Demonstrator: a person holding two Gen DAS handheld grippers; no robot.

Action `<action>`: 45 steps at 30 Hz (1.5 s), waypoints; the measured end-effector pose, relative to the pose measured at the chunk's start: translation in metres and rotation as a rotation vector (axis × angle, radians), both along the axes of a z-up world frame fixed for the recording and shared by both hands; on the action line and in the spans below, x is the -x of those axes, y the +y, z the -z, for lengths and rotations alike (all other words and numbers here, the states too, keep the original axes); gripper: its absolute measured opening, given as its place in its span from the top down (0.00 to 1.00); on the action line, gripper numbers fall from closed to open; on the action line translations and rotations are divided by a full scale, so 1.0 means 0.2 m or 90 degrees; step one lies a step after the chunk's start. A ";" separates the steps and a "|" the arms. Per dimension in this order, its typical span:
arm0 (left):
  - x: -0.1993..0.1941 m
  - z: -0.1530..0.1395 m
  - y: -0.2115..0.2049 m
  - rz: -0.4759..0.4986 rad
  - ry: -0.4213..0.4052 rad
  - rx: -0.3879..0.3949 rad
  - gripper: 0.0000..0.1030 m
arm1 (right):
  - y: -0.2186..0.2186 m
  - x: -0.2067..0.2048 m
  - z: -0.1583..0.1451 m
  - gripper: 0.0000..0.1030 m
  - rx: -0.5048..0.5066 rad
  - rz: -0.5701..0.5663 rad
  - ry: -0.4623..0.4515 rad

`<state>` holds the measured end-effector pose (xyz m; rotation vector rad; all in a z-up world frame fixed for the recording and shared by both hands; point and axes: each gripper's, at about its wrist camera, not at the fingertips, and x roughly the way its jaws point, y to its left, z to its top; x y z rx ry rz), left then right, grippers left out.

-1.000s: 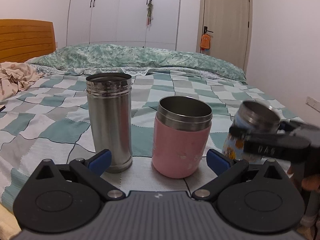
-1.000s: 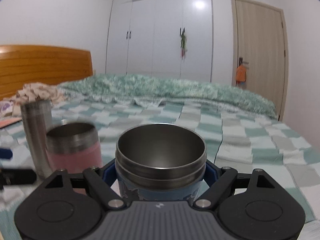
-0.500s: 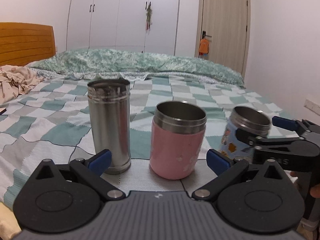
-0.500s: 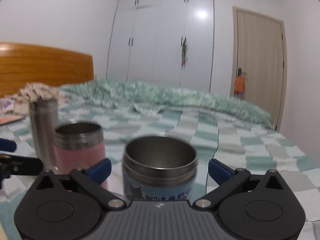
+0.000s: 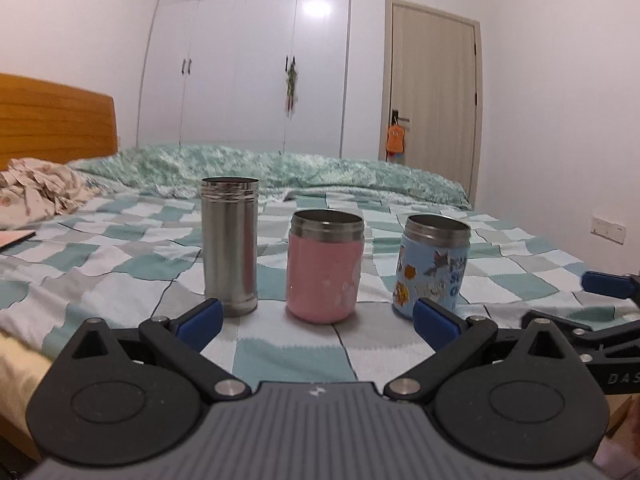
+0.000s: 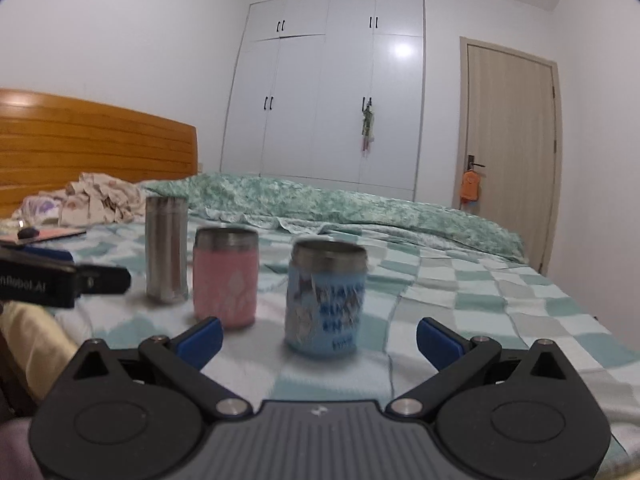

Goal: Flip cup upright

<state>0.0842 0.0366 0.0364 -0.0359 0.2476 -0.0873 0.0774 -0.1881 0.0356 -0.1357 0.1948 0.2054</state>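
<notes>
Three cups stand upright in a row on the checkered bedspread (image 5: 120, 256): a tall steel cup (image 5: 229, 246), a pink cup (image 5: 325, 266) and a blue cartoon cup (image 5: 433, 264). The same row shows in the right wrist view: steel cup (image 6: 166, 250), pink cup (image 6: 225, 278), blue cup (image 6: 326, 298). My left gripper (image 5: 318, 322) is open and empty, just short of the pink cup. My right gripper (image 6: 318, 338) is open and empty, just short of the blue cup. Its fingers (image 5: 608, 285) show at the right edge of the left wrist view.
A crumpled cloth (image 5: 38, 194) and a flat reddish item (image 5: 14, 238) lie at the left of the bed. A green quilt (image 5: 280, 170) lies across the far side. A wooden headboard (image 5: 56, 122) stands at the left; wardrobe and door are behind.
My right gripper opened, let go of the blue cup and drew back from it. The blue cup now stands free. My left gripper also pulled back a little.
</notes>
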 end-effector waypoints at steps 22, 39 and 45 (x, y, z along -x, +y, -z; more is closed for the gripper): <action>0.20 0.19 -0.06 -0.011 -0.050 -0.012 0.00 | -0.15 0.25 0.15 0.00 -0.047 0.062 -0.069; 0.21 0.20 -0.08 -0.008 -0.062 -0.018 0.00 | -0.14 0.27 0.15 0.00 -0.043 0.062 -0.077; 0.21 0.19 -0.07 -0.008 -0.064 -0.018 0.00 | -0.14 0.27 0.16 0.00 -0.042 0.061 -0.078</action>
